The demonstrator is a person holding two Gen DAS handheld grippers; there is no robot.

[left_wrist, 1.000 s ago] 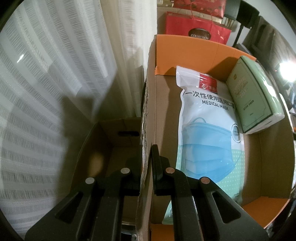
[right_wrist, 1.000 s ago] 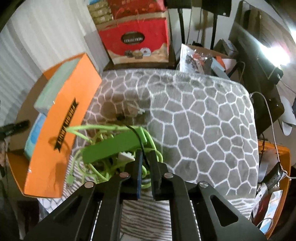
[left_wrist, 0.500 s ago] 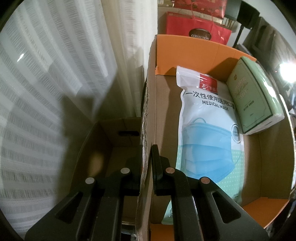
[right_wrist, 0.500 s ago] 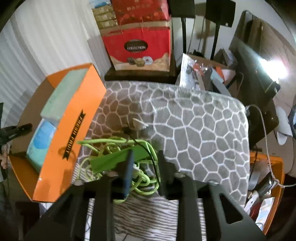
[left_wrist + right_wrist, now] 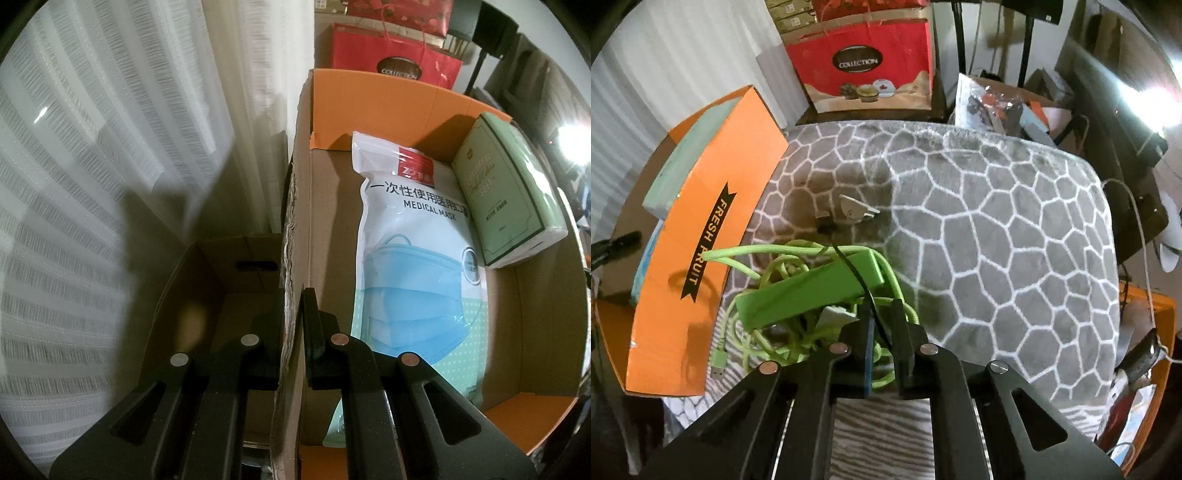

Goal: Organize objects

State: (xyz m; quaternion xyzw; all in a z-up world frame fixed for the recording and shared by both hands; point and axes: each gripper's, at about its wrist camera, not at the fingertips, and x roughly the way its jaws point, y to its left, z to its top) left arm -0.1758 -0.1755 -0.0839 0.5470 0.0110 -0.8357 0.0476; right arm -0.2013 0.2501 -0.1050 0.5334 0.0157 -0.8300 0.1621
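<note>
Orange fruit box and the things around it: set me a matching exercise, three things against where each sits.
Things:
1. medical mask pack
2. green power strip
3. red gift bag

Places:
A. on the grey patterned cushion, among green cable
B. behind the cushion, upright
C. flat inside the orange box, beside the green tissue pack

Pairs: 1-C, 2-A, 3-B

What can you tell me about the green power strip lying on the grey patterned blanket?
The bright green rectangular power strip looks like smooth plastic, a long flat-sided bar lying slantwise on a tangle of matching green braided cable, one end near the orange cardboard box. A thin black cord crosses over its nearer end, running from a small plug lying on the blanket. The right gripper is closed by that end, seemingly on the black cord; contact with the strip itself is unclear.
</note>
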